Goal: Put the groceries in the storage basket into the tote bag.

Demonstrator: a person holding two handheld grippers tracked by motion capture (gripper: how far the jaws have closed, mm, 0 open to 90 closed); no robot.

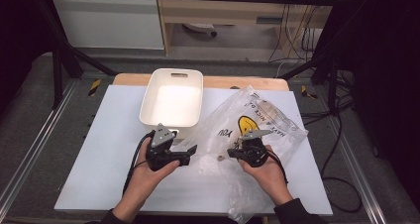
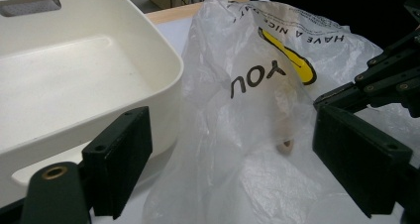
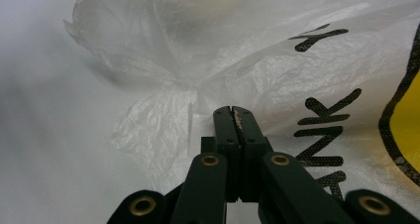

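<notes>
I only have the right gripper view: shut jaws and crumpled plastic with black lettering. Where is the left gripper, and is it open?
Observer: The left gripper is at the left edge of the plastic bag. Its jaws stand wide open with the bag's edge between them, and they are not pressing on it.
Operator: Anything near the bag on that side?
Observer: Yes, a white tub stands just left of the bag, and nothing lies in it.
Operator: Is there something inside the bag?
Observer: A small pale piece shows through the film, between the two grippers. I cannot tell what it is.
</notes>
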